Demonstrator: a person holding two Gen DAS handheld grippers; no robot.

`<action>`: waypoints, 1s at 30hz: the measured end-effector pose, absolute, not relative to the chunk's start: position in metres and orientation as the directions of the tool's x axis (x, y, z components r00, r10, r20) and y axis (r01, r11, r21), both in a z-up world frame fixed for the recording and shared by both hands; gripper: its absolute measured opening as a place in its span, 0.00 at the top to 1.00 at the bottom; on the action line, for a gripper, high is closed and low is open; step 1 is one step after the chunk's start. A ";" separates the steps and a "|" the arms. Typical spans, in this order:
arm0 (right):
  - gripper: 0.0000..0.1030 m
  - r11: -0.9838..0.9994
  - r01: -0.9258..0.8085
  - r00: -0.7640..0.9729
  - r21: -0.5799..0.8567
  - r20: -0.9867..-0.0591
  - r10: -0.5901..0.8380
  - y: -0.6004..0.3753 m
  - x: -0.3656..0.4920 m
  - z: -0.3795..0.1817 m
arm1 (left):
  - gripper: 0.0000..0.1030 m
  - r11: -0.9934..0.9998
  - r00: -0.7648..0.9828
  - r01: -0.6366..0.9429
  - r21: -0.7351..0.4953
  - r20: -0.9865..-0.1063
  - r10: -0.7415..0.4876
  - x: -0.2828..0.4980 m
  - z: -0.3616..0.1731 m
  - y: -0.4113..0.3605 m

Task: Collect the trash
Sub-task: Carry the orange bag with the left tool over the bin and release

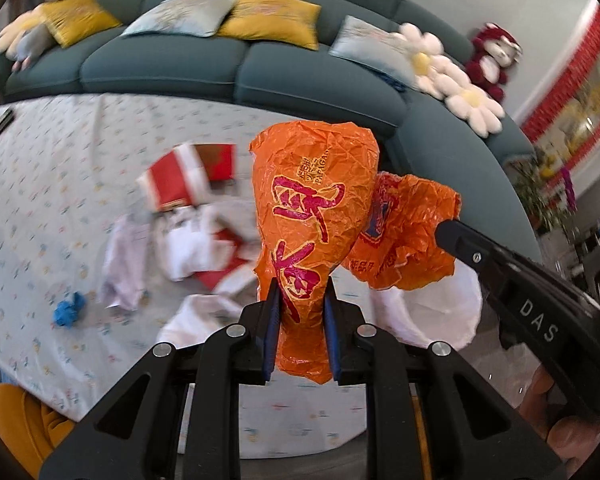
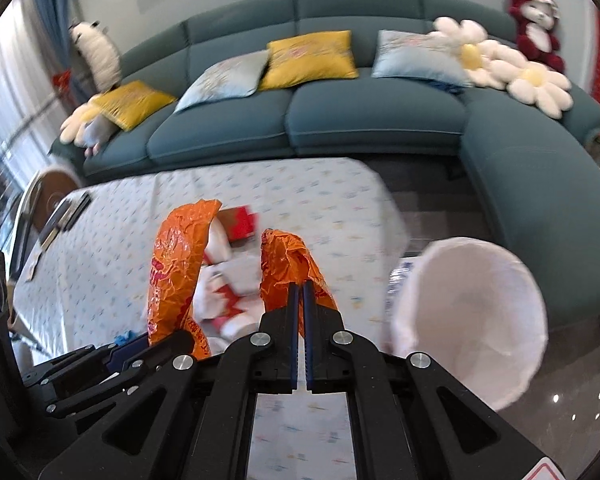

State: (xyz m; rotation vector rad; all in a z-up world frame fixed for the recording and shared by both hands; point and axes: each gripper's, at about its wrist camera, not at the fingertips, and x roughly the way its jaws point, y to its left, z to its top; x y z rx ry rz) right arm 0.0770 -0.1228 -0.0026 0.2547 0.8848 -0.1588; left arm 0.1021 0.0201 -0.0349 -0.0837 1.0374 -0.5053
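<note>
Both of my grippers pinch orange wrappers above the tablecloth (image 2: 340,200). Left gripper (image 1: 302,304) clamps the printed orange wrapper (image 1: 314,200) at frame centre; right gripper (image 2: 300,292) is shut on a thin edge of the second orange wrapper (image 2: 288,264). White-lined bin (image 2: 476,300) sits lower right. Risk: the thin edge could slip loose; the light film could catch the rim and fall outside.

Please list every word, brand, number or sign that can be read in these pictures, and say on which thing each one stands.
"PAPAGAN", cut off at a fold: crumpled orange plastic wrapper, small gold print, turned sideways.
"DAS": black body of the right gripper, white letters.
Large magenta Chinese characters on that wrapper: too creased to read.
Print on the red and white cartons on the table: too blurred.
</note>
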 end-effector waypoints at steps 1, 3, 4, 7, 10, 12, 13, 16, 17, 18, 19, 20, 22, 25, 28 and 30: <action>0.98 0.954 0.255 0.627 0.155 -0.778 -0.041 -0.131 0.072 -0.001 | 0.82 0.875 0.400 0.383 -0.296 -0.801 -0.445 0.097 -0.033 0.007; 0.98 0.943 0.295 0.632 0.152 -0.772 -0.073 -0.154 0.059 0.002 | 0.82 0.861 0.384 0.415 -0.295 -0.801 -0.459 0.093 -0.033 -0.013; 0.98 0.938 0.311 0.633 0.152 -0.770 -0.086 -0.164 0.054 0.003 | 0.82 0.851 0.372 0.435 -0.293 -0.803 -0.466 0.090 -0.033 -0.026; 0.98 0.920 0.362 0.627 0.148 -0.769 -0.124 -0.192 0.037 0.001 | 0.81 0.825 0.346 0.487 -0.286 -0.805 -0.483 0.082 -0.035 -0.061; 0.98 0.898 0.415 0.614 0.147 -0.774 -0.157 -0.220 0.019 -0.004 | 0.81 0.802 0.314 0.524 -0.287 -0.810 -0.495 0.075 -0.038 -0.094; 0.98 0.885 0.442 0.604 0.148 -0.779 -0.171 -0.236 0.011 -0.009 | 0.81 0.789 0.299 0.542 -0.289 -0.811 -0.502 0.071 -0.041 -0.111; 0.98 0.878 0.455 0.598 0.147 -0.782 -0.179 -0.245 0.007 -0.012 | 0.81 0.782 0.288 0.555 -0.285 -0.816 -0.502 0.069 -0.044 -0.123; 0.98 0.863 0.483 0.581 0.149 -0.791 -0.189 -0.265 0.001 -0.022 | 0.81 0.766 0.260 0.577 -0.285 -0.824 -0.503 0.063 -0.054 -0.148; 0.98 0.859 0.489 0.578 0.148 -0.793 -0.192 -0.270 0.000 -0.025 | 0.81 0.762 0.252 0.581 -0.286 -0.827 -0.502 0.062 -0.056 -0.154; 0.98 0.854 0.498 0.571 0.147 -0.798 -0.195 -0.276 -0.001 -0.029 | 0.81 0.760 0.245 0.584 -0.285 -0.831 -0.500 0.062 -0.059 -0.162; 0.98 0.851 0.504 0.567 0.149 -0.800 -0.196 -0.281 -0.001 -0.032 | 0.80 0.757 0.239 0.588 -0.285 -0.833 -0.500 0.061 -0.062 -0.168; 0.98 0.847 0.509 0.565 0.152 -0.802 -0.196 -0.285 -0.003 -0.034 | 0.78 0.754 0.236 0.592 -0.284 -0.834 -0.499 0.060 -0.064 -0.173; 0.98 0.839 0.520 0.560 0.160 -0.806 -0.194 -0.295 -0.004 -0.040 | 0.74 0.754 0.234 0.595 -0.277 -0.838 -0.493 0.060 -0.068 -0.184; 0.97 0.831 0.532 0.552 0.165 -0.811 -0.193 -0.302 -0.006 -0.047 | 0.64 0.765 0.236 0.582 -0.274 -0.844 -0.482 0.061 -0.072 -0.193; 0.93 0.826 0.538 0.554 0.171 -0.809 -0.193 -0.306 -0.006 -0.050 | 0.50 0.782 0.246 0.564 -0.267 -0.849 -0.468 0.062 -0.073 -0.198; 0.89 0.823 0.542 0.551 0.172 -0.812 -0.193 -0.306 -0.006 -0.051 | 0.46 0.788 0.260 0.560 -0.256 -0.848 -0.461 0.063 -0.072 -0.198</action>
